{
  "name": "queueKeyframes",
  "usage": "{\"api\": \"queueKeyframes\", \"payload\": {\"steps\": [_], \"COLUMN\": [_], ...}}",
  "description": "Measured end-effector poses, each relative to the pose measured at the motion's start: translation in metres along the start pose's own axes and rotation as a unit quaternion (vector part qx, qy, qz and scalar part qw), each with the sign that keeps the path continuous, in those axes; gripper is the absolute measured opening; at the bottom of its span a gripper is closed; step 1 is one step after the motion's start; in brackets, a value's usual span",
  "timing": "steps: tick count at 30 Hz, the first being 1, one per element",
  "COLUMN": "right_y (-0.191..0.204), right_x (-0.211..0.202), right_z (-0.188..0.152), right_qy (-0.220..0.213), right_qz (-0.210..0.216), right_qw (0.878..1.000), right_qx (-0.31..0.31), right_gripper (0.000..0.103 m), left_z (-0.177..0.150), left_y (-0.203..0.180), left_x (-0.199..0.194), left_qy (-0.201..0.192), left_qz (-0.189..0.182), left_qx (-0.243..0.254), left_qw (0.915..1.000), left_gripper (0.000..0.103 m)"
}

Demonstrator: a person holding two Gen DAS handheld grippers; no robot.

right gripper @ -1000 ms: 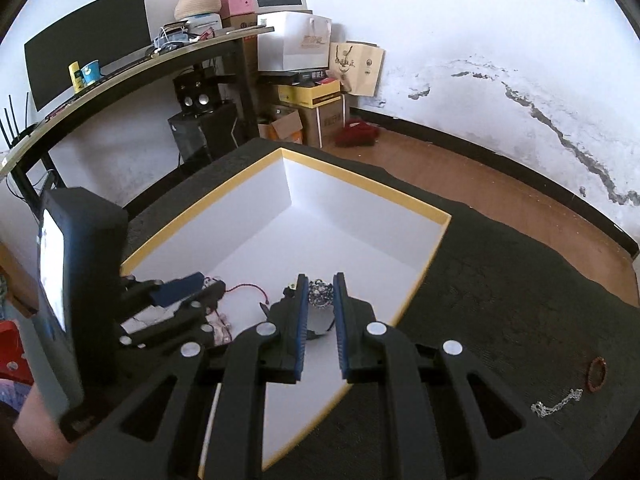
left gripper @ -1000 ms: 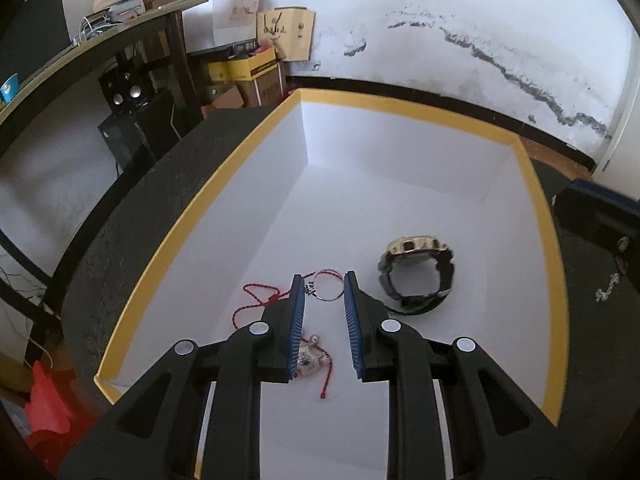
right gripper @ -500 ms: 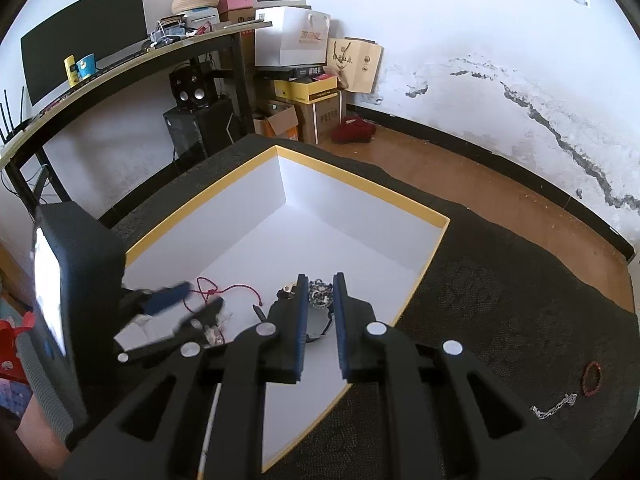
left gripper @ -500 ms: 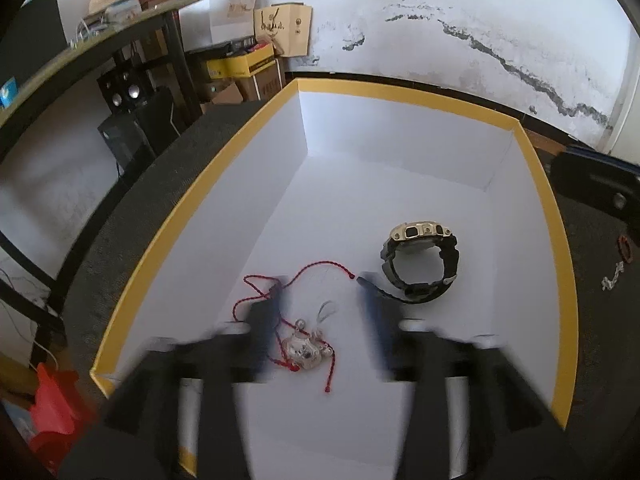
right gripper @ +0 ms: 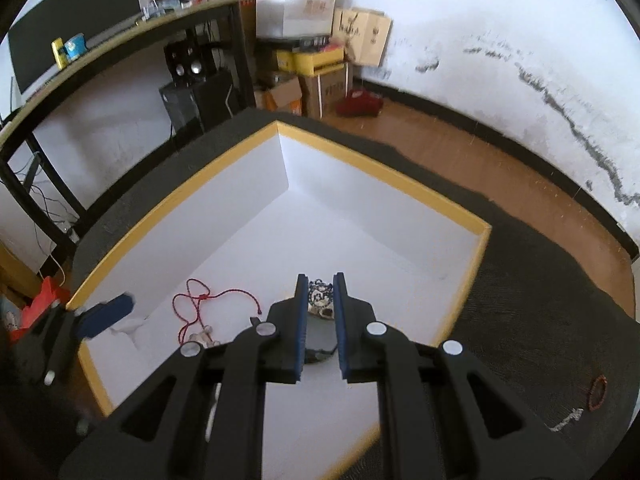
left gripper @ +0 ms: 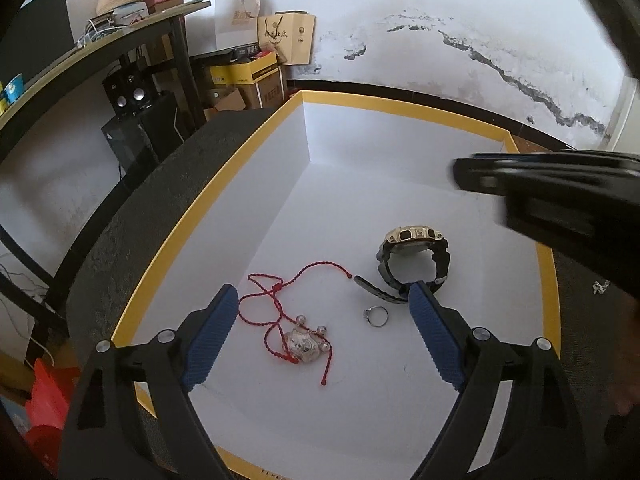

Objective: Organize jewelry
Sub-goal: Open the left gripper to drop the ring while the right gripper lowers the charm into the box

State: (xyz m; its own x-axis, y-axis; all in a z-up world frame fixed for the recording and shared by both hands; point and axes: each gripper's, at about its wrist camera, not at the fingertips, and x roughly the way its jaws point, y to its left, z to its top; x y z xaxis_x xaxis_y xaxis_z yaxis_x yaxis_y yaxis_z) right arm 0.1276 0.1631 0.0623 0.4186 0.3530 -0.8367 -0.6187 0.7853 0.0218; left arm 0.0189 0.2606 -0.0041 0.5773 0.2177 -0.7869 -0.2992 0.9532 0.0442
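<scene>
**Kid:** What are your claws doing?

**Me:** My left claw (left gripper: pixel 320 334) is spread wide, with nothing in it. It hangs over the near part of the white box (left gripper: pixel 546 256) with the yellow rim. My right claw (right gripper: pixel 321 320) is pinched narrow. A small blue and white trinket (right gripper: pixel 320 297) sits in the slit between its blue pads (right gripper: pixel 301 328), but I cannot tell if the pads really grip it.

**Kid:** What is under the left claw?

**Me:** A little silver ring (left gripper: pixel 376 316) lies on the box floor between the two pads, near the right one. To its left is a silver charm (left gripper: pixel 303 341) on a red cord (left gripper: pixel 276 294). The cord loops up toward the middle of the frame.

**Kid:** And the watch?

**Me:** The black and gold watch (left gripper: pixel 414 256) stands on its band just above the ring, right of the cord's end.

**Kid:** Is everything in the box?

**Me:** No. In the right claw's view, a red bangle (right gripper: pixel 598 392) and a thin silver chain (right gripper: pixel 566 419) lie on the dark desk (right gripper: pixel 540 320) at the lower right, well apart from the box.

**Kid:** What is behind?

**Me:** A long shelf (right gripper: pixel 120 36) at the upper left, and cardboard boxes (right gripper: pixel 316 76) by the cracked white wall (left gripper: pixel 460 36).
</scene>
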Motion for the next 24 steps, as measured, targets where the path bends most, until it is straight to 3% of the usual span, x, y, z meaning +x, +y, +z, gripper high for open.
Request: {"api": "queueKeyframes", "payload": {"steps": [9,17,18,19,20,21,24], "right_y": [0.011,0.015,0.015,0.015,0.014,0.012,0.011], "right_x": [0.059,0.063,0.063,0.062,0.059,0.056,0.044], "right_z": [0.013,0.016,0.016,0.016,0.017,0.017,0.020], "right_qy": [0.073,0.072,0.072,0.070,0.062,0.053,0.036], "right_qz": [-0.017,-0.017,-0.016,-0.015,-0.013,-0.003,0.012], "right_qw": [0.997,0.997,0.997,0.997,0.998,0.999,0.999], "right_qx": [-0.013,-0.011,-0.012,-0.010,-0.006,0.000,0.004], "right_gripper": [0.013,0.013,0.019,0.045,0.062,0.086,0.095], "left_z": [0.000,0.001,0.001,0.001,0.001,0.001,0.001], "left_y": [0.006,0.010,0.009,0.009,0.009,0.008,0.008], "left_x": [-0.002,-0.004,-0.005,-0.005,-0.005,-0.006,-0.008], "left_qy": [0.002,0.002,0.001,0.000,0.000,0.000,-0.002], "left_qz": [-0.006,-0.012,-0.012,-0.013,-0.013,-0.013,-0.014], "left_qx": [-0.010,-0.018,-0.018,-0.017,-0.017,-0.018,-0.017], "left_qw": [0.9999,0.9998,0.9998,0.9998,0.9998,0.9998,0.9998], "left_gripper": [0.085,0.085,0.085,0.085,0.085,0.085,0.085]}}
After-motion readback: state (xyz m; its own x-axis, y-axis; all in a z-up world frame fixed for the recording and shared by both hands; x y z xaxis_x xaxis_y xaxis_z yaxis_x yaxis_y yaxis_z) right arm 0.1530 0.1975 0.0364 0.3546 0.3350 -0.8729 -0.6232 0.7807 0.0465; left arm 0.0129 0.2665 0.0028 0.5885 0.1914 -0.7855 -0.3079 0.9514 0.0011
